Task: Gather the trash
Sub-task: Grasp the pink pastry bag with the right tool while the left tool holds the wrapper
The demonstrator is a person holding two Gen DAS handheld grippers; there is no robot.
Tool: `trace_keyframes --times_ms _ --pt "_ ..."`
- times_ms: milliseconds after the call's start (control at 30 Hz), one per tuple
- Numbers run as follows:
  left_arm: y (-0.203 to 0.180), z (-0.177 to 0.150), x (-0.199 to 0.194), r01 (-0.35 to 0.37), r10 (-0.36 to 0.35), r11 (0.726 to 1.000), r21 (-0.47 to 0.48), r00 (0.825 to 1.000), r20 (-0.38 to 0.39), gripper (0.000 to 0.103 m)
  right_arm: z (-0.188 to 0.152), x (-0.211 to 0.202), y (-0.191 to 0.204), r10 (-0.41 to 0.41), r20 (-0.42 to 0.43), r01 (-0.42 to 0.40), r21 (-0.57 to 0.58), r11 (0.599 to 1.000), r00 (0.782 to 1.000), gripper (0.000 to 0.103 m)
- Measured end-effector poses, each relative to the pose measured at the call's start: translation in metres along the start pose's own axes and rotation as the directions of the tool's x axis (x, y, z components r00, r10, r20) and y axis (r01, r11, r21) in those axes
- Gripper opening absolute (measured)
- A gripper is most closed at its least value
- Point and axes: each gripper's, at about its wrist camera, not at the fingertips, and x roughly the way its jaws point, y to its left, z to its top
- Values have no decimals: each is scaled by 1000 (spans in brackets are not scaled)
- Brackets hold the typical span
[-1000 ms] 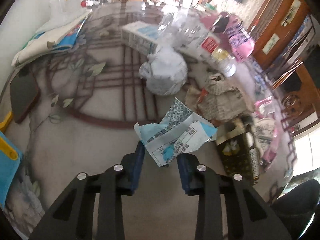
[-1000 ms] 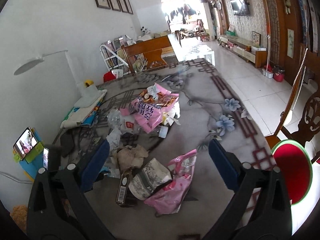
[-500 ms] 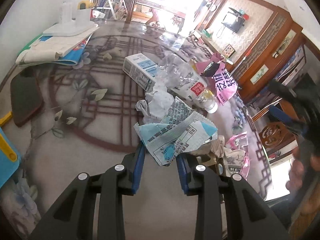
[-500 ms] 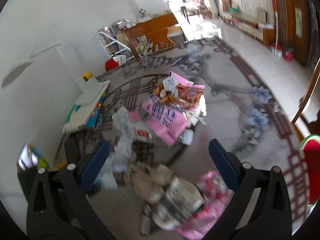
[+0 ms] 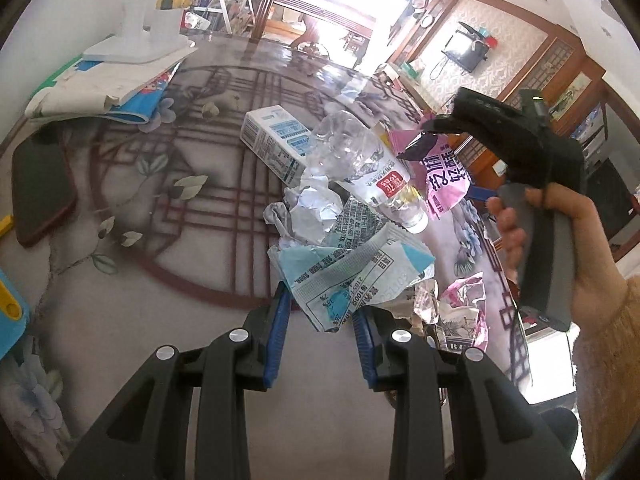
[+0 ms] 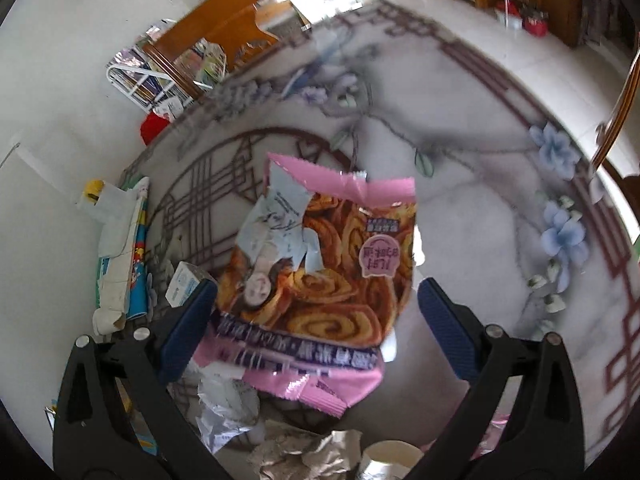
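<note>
My left gripper (image 5: 322,316) is shut on a torn blue-and-white printed wrapper (image 5: 352,276) and holds it above the table. Beyond it lie crumpled foil (image 5: 308,212), a crushed clear bottle (image 5: 368,176), a white carton (image 5: 276,144) and a pink snack bag (image 5: 444,176). My right gripper (image 6: 316,320) is open, its jaws wide on either side of the pink snack bag (image 6: 320,280), above it. The right gripper's body shows in the left wrist view (image 5: 532,184), held by a hand.
The patterned marble table (image 6: 480,208) has a pile of papers and a lamp base (image 5: 120,60) at the far left, a dark phone (image 5: 40,188) beside them, and crumpled brown paper (image 6: 312,456) near me. A chair (image 6: 616,128) stands at the right edge.
My right gripper has moved forward and down over the pink snack bag, and has come into the left wrist view. My left gripper has lifted the wrapper higher, still shut on it.
</note>
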Motion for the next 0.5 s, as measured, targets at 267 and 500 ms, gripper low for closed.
trace_keyframes --times_ms 267,500 --pt "1 0 6 0 0 1000 -6 1000 -14 29 0 0 0 73 -14 -73 -33 997 997 73" --pt "1 0 8 -7 7 1000 -3 1000 -16 29 -10 -45 -1 142 53 -136 -106 985 988 68"
